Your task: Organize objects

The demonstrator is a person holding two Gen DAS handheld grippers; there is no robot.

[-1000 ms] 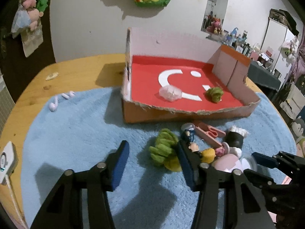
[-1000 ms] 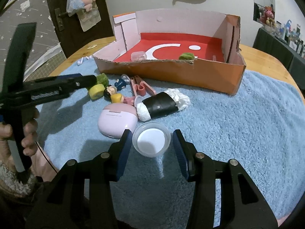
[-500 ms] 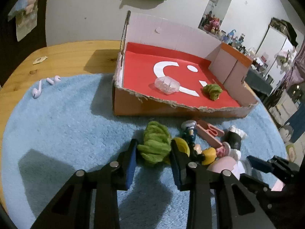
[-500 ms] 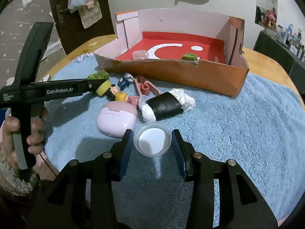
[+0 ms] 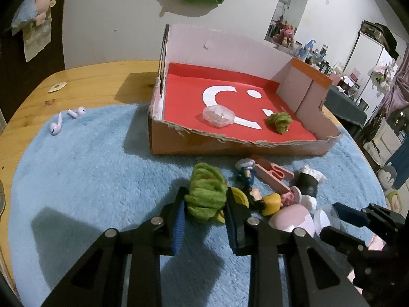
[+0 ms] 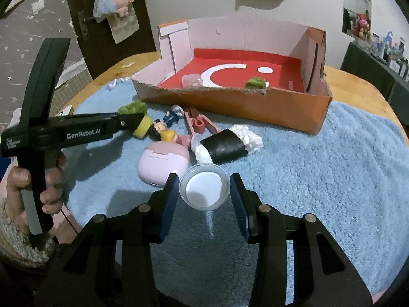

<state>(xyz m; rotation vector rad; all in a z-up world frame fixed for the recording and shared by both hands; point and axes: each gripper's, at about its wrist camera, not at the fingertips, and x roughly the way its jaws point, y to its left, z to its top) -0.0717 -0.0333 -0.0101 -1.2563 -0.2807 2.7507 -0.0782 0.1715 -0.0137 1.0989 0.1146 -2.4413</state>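
Observation:
My left gripper point(image 5: 204, 209) is shut on a green yarn bundle point(image 5: 205, 192) just above the blue towel point(image 5: 89, 179); the bundle also shows in the right wrist view point(image 6: 133, 107). My right gripper point(image 6: 204, 192) is shut on a small clear round jar with a white lid point(image 6: 203, 189). An open cardboard box with a red floor point(image 5: 281, 148) stands behind, holding a clear plastic case point(image 5: 218, 115) and another green yarn bundle point(image 5: 279, 122). Beside the grippers lie a pink earbud case point(image 6: 163, 163), a black-wrapped sushi toy point(image 6: 225, 145), small figurines point(image 6: 163, 133) and pink scissors point(image 6: 198, 122).
Two white earbuds point(image 5: 66, 120) lie at the towel's left edge on the round wooden table point(image 5: 89, 81). A yellow piece point(image 5: 239, 197) sits behind the held yarn. A wall and a dark door point(image 6: 107, 25) lie beyond the table.
My left gripper moved forward and closed on the green yarn bundle, lifting it slightly. My right gripper stayed shut on the jar, shifting a little.

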